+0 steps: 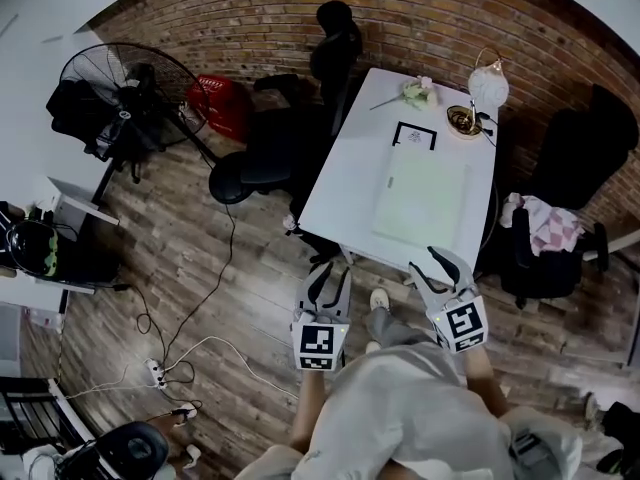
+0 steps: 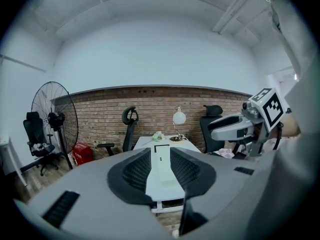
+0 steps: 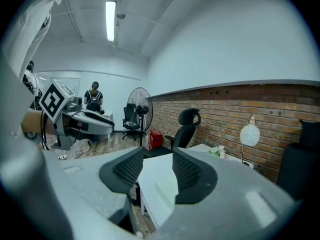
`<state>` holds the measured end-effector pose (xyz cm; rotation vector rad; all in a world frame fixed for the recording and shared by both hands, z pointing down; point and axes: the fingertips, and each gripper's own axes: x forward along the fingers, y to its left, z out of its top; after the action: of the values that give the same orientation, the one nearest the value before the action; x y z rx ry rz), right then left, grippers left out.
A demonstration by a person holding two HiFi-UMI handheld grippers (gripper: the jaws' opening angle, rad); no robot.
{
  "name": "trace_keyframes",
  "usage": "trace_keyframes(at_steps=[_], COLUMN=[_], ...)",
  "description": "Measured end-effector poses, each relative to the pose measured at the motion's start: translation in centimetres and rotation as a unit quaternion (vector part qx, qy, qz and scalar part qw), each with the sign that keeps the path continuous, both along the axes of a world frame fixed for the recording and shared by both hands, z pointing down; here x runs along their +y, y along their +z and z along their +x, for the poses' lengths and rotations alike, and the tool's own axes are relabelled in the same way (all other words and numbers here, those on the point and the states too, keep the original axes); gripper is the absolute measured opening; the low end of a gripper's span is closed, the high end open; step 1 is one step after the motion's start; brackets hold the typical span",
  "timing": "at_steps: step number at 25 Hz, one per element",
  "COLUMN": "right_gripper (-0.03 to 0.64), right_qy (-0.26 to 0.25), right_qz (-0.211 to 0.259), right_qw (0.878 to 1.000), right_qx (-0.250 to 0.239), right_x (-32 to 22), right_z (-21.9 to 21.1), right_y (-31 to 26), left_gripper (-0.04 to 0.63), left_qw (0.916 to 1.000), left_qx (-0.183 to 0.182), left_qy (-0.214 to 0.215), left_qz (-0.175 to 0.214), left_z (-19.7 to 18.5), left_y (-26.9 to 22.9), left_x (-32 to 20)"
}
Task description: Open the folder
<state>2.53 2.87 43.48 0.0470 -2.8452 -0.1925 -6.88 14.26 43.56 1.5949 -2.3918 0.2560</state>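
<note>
Folder [image 1: 420,200] on white table [image 1: 345,183], brick wall [image 1: 250,18]

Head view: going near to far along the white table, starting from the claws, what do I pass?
Left claw and right claw side by side → pale green folder → black-framed card → flower bunch at the far end.

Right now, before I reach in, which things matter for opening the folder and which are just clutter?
For the job:
- pale green folder, flat on the white table
- left gripper, open, empty
- right gripper, open, empty

Just lying about:
- lamp, flowers, small dish, black-framed card at the table's far end
- fan, office chair on the floor
</note>
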Motion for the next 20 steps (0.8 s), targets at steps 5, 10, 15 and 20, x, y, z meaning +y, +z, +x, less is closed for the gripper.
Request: trace_keyframes(at_steps=[5, 10, 15, 20], right_gripper=[0.184, 0.184, 0.184, 0.184], right_qy=[0.012, 0.021, 0.016, 0.017], right_qz=[-0.028, -0.048, -0.048, -0.050], right_qw=[1.000, 0.998, 0.998, 0.998], right_qx=[0.004, 0.018, 0.027, 0.032], right_x=[-2.4, -5.3, -7.6, -9.7], right_z=[-2.5, -4.6, -7.0, -9.1], right_y=[1.0, 1.9, 2.6, 3.1], left_gripper=[0.117, 0.117, 0.117, 0.117], left_qw=[0.9999, 0.9997, 0.9994, 0.9990], left_qx=[0.004, 0.004, 0.010, 0.015], left_qy=[0.006, 0.010, 0.012, 0.017], left_qz=[-0.014, -0.023, -0.030, -0.039], left_z=[-2.4, -4.5, -6.6, -8.5], left_y=[0.9, 1.4, 2.0, 2.7], left_x=[-2.7, -5.7, -8.2, -10.5])
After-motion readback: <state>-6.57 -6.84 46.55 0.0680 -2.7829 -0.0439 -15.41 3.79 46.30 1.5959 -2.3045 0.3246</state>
